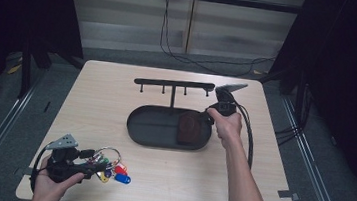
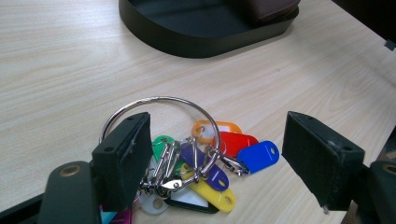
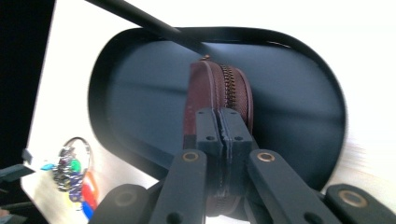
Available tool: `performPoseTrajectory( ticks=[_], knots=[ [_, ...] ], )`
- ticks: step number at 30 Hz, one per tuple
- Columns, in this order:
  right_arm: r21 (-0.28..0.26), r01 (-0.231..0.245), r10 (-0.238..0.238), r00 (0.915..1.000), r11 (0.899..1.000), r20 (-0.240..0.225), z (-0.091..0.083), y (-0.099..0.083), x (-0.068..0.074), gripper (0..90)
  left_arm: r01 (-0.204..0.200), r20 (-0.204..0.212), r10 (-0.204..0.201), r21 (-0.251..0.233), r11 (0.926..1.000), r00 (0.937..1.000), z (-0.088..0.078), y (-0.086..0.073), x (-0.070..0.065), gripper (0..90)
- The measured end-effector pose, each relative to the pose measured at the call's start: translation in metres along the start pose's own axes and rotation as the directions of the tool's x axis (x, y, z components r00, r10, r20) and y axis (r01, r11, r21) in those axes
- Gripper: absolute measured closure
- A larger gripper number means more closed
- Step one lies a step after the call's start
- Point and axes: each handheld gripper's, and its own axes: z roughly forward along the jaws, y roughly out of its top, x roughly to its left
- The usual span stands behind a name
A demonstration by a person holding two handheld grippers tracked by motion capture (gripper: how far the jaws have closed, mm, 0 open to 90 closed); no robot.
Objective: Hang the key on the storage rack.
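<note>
A brown zip pouch [image 1: 189,128] stands on edge over the right end of the black oval tray [image 1: 136,126]. My right gripper [image 1: 204,116] is shut on it; in the right gripper view the jaws [image 3: 219,130] pinch the pouch [image 3: 219,88] at its zip seam above the tray [image 3: 289,93]. Whether the pouch rests on the tray floor I cannot tell. Near the table's front left, my left gripper [image 1: 90,164] is open. Its jaws [image 2: 217,140] stand on either side of a metal key ring [image 2: 159,99] with several coloured tags, and do not press on it.
A black rack [image 1: 173,85] with hooks on its crossbar rises from the tray's back edge, just above the pouch. Light wooden table top [image 1: 258,184] lies bare at the right and back. Dark floor and cables surround the table.
</note>
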Motion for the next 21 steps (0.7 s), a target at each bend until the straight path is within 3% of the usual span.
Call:
performPoseTrajectory(
  ticks=[2,8,14,21],
  knots=[
    [-0.005,0.003,-0.003,0.9996,1.000,0.027,0.002,-0.001,-0.003,86.7,0.000,0.004,0.000,-0.002,1.0000,1.0000,0.000,0.000,-0.001,24.2],
    [-0.015,-0.019,0.019,0.9986,1.000,0.048,0.011,-0.004,-0.011,86.5,0.003,0.004,-0.003,-0.003,1.0000,1.0000,0.000,0.000,0.000,24.2],
    [-0.007,0.002,-0.002,0.9955,1.000,0.094,0.014,-0.004,-0.010,87.7,0.002,0.006,-0.002,-0.001,1.0000,1.0000,0.000,0.000,0.000,24.3],
    [-0.017,0.048,-0.046,0.9928,0.999,0.110,0.013,-0.007,-0.009,80.8,0.004,0.008,-0.005,0.002,1.0000,1.0000,0.000,-0.001,0.001,24.7]
  ],
)
